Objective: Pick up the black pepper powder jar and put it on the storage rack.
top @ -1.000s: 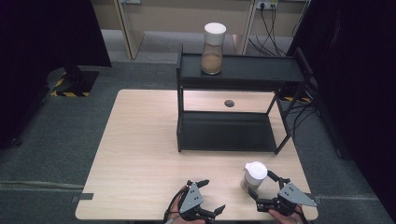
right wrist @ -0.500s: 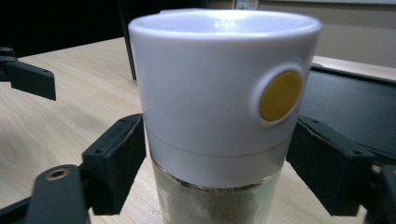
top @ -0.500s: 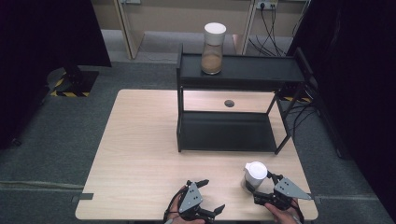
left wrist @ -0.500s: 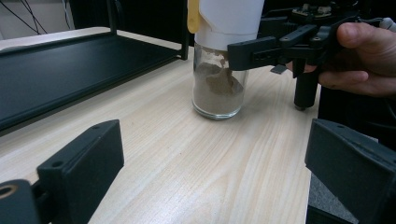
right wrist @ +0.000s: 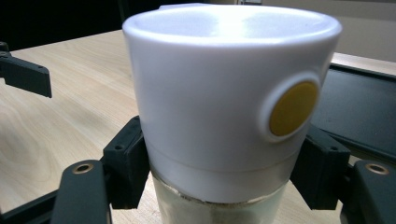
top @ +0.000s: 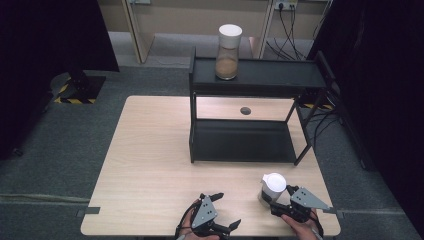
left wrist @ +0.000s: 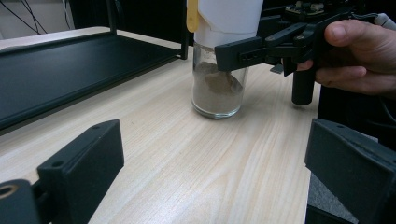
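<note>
Your right gripper (top: 276, 207) has slid forward over the last second, its jaws now bracketing the white-lidded jar (top: 271, 189) of brown powder at the bench's (top: 150, 165) near right edge, apparently clamped. Your left gripper (top: 223, 213) rests released. A lift looks next.

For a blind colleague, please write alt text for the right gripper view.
A glass jar with a tall white lid stands between the right gripper's black jaws, over a light wooden table. The lid has a round yellow button; a black shelf lies behind.
</note>
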Demonstrator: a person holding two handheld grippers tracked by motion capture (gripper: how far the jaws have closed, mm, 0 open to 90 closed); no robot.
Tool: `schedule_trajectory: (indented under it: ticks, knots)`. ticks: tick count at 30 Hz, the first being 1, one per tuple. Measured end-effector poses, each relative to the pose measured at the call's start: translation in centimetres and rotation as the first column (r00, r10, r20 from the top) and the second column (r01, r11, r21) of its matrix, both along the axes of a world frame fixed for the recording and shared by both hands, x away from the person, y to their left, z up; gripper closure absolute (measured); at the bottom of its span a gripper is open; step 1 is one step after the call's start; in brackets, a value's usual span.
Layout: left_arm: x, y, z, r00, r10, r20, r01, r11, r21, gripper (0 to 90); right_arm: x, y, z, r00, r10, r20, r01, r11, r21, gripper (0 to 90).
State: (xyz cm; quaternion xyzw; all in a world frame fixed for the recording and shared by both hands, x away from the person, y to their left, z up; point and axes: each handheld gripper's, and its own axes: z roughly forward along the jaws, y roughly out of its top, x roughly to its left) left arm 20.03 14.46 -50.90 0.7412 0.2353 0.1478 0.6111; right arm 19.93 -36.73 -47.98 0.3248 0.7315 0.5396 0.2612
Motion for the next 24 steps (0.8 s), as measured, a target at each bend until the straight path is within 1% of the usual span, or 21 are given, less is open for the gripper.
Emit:
schedule_trajectory:
  ticks: [4,9,12,14,24]
  knots:
    - [0.0,0.0,-0.1,1.0,0.003,-0.002,-0.003,1.0,-0.001,4.0,-0.2,0.0,0.3,0.9999,-0.011,0.005,0.011,1.0,-0.002,30.7]
    - [0.0,0.0,-0.1,1.0,0.005,-0.002,-0.005,1.0,-0.002,4.1,-0.4,-0.4,0.9,0.9998,-0.016,0.012,0.016,1.0,0.026,30.7]
    - [0.0,0.0,-0.1,1.0,0.008,-0.002,-0.008,1.0,-0.003,4.1,-0.4,-0.6,1.4,0.9998,-0.018,0.01,0.018,0.999,0.029,30.7]
    - [0.0,0.0,-0.1,1.0,0.007,-0.001,-0.007,1.0,-0.002,4.1,-0.3,-0.6,1.7,0.9997,-0.017,0.017,0.016,0.999,0.029,30.7]
    - [-0.1,0.1,-0.1,0.9999,0.014,0.002,-0.014,0.9999,-0.006,4.0,0.4,-0.5,4.0,0.9993,-0.004,0.038,0.003,0.999,0.035,30.7]
